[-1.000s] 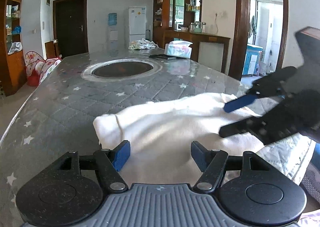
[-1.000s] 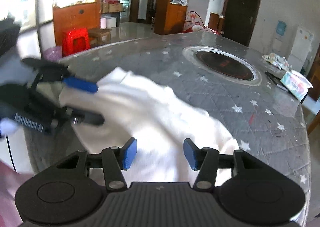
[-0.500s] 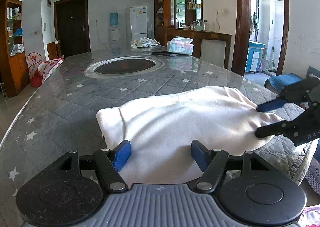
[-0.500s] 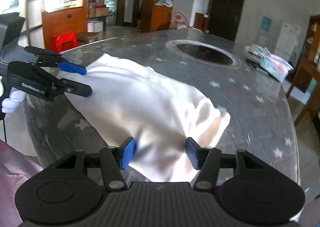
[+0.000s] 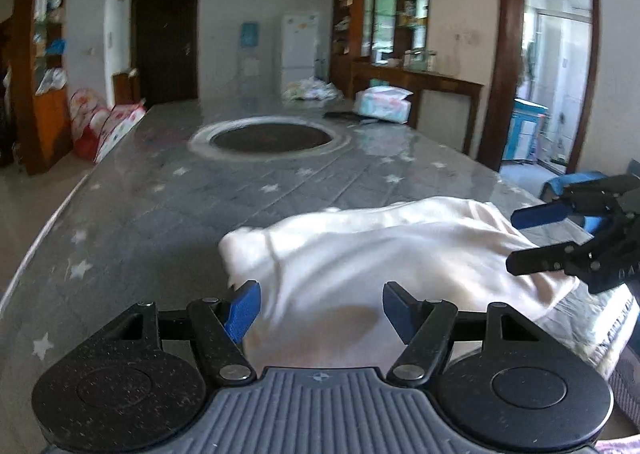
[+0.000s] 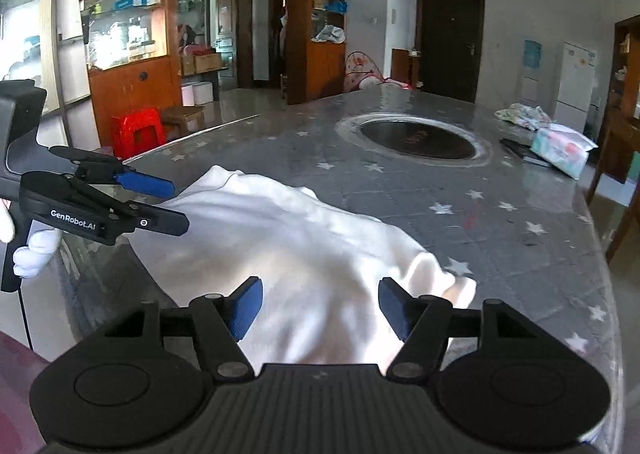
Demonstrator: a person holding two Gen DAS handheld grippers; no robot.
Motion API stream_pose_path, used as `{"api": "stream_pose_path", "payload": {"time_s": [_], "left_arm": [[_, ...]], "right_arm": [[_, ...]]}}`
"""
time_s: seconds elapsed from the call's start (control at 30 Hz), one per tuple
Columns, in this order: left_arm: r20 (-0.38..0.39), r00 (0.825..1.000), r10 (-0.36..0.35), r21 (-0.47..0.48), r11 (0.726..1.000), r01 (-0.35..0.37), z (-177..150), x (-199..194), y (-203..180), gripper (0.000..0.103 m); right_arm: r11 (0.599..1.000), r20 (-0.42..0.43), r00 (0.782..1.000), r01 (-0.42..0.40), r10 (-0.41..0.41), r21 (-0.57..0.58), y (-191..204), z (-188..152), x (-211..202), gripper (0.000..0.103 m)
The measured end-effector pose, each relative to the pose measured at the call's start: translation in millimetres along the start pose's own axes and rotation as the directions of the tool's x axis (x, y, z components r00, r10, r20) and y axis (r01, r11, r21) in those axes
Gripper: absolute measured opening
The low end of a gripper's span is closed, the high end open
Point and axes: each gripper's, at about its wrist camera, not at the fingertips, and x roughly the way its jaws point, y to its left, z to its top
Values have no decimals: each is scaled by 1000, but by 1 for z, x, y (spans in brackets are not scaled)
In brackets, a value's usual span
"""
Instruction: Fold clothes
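A white garment (image 5: 392, 254) lies crumpled at the near edge of the grey star-patterned table (image 5: 160, 205). My left gripper (image 5: 320, 308) hovers open just over the garment's near left part, its blue pads clear of the cloth. At the garment's right end my right gripper (image 5: 512, 242) is open too. In the right wrist view the garment (image 6: 288, 238) spreads below my right gripper (image 6: 320, 308), whose jaws are opening, with cloth beneath them and no pad pressing on it. My left gripper (image 6: 180, 205) stands at the garment's far left corner, held by a white-gloved hand (image 6: 36, 250).
A round dark inset (image 5: 272, 137) sits mid-table. At the far end lie a tissue pack (image 5: 384, 105), a flat black item (image 5: 344, 115) and a patterned cloth bundle (image 5: 312, 89). A red stool (image 6: 138, 129) stands beyond the table's left edge.
My right gripper has drawn back off the garment to its right end and its jaws have widened. The garment has dropped onto the table and looks more bunched.
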Motion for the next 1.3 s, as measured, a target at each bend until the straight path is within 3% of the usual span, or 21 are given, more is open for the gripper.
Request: {"api": "stream_pose_path", "payload": {"time_s": [0.17, 0.37, 0.47, 0.67, 0.87, 1.0, 1.2, 1.3], "left_arm": [[-34, 999, -7, -72, 997, 4, -5, 5, 15, 72], [-14, 1000, -15, -97, 995, 14, -1, 0, 20, 71], [-25, 1000, -11, -104, 995, 8, -2, 4, 22, 71], [-33, 999, -23, -153, 988, 17, -4, 1, 29, 71], [-20, 999, 25, -165, 986, -28, -6, -11, 34, 71], [-24, 996, 87, -126, 988, -89, -14, -13, 34, 71], [12, 994, 109, -80, 991, -108, -14, -30, 33, 74], [-12, 993, 117, -68, 991, -118, -19, -26, 35, 74]], "right_arm": [[1000, -46, 999, -4, 5, 27, -5, -5, 21, 67], [999, -23, 1000, 1, 0, 48, -5, -2, 12, 71], [999, -20, 1000, -3, 4, 50, -3, -2, 13, 79], [998, -31, 1000, -2, 4, 57, 0, -5, 19, 80], [999, -27, 1000, 5, -4, 40, 6, -4, 20, 86], [999, -31, 999, 9, -8, 52, 5, -7, 23, 89], [999, -25, 999, 26, -25, 43, 7, -8, 23, 99], [998, -36, 999, 25, -24, 56, 7, -12, 27, 101]]}}
